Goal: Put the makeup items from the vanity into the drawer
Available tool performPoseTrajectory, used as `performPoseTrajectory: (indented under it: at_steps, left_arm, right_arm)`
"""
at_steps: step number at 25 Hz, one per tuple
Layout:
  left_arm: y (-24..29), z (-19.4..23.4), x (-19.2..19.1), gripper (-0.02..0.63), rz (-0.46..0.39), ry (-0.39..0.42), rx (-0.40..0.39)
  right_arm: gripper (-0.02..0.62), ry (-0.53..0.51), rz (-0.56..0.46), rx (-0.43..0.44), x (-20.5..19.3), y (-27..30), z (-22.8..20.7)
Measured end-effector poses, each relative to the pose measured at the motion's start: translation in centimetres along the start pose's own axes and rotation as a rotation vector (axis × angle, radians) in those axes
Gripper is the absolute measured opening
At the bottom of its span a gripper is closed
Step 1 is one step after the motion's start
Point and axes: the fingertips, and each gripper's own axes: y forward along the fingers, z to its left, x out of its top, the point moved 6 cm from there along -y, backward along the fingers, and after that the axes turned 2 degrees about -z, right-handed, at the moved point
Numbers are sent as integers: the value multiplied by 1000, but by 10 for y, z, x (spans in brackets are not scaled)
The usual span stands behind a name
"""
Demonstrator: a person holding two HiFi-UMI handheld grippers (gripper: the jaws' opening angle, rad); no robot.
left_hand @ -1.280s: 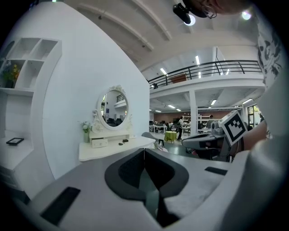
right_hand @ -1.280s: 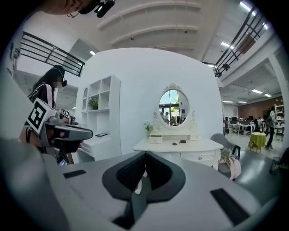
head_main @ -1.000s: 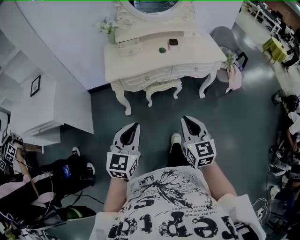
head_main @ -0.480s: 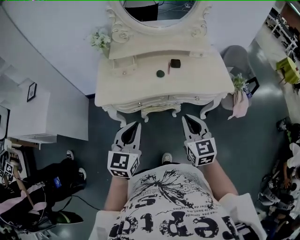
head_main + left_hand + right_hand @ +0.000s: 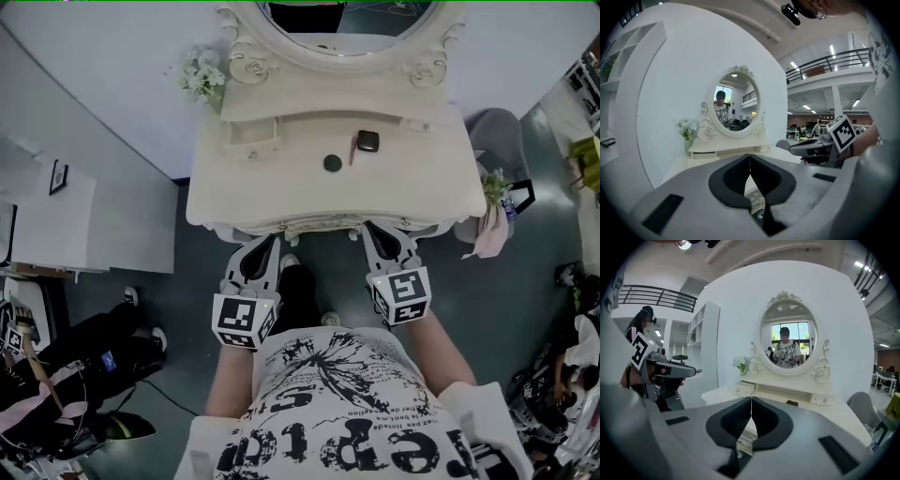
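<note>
On the cream vanity top (image 5: 262, 192) lie a round dark green item (image 5: 332, 162), a black square compact (image 5: 367, 142) and a thin reddish stick (image 5: 353, 150) between them. My left gripper (image 5: 269, 244) and right gripper (image 5: 373, 232) are held side by side at the vanity's front edge, both shut with nothing between the jaws. In the left gripper view the left gripper (image 5: 750, 157) has its jaws meeting in a line. The right gripper (image 5: 751, 402) looks the same, with the compact (image 5: 791, 403) beyond it. The front drawers are hidden under the top's edge.
An oval mirror (image 5: 347, 19) stands at the vanity's back, with a flower vase (image 5: 200, 75) and a small shelf drawer (image 5: 251, 148) at the left. A grey chair (image 5: 502, 141) and a plant (image 5: 494, 187) stand to the right. A white cabinet (image 5: 84, 220) and bags (image 5: 75, 366) are at the left.
I have walked up to the vanity: it has come from well ahead to right in front of me. Both grippers stay shut and now reach its front edge.
</note>
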Motion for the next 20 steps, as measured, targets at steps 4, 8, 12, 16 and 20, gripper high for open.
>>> performPoseTrajectory:
  at_steps: [4,8,12,16,20]
  left_arm:
    - [42,39,8,20,-3,-6,-2]
    - [82,81,19,21,11,-7,-15]
    - [116,120,24,21,53,-15,-48]
    - [148,143,15,21,90,-30,-84]
    - [174,150,-2,21,108,-41,-106]
  right_arm:
    - [18,0,16,-7,11,55,-17]
    - [18,18,61,-32,16,108,-31]
    - [18,31,130,-59,15,153,-39]
    - [18,69,224,-64,-6,193,-49]
    - [89,115,332,-45,-35,224,-64]
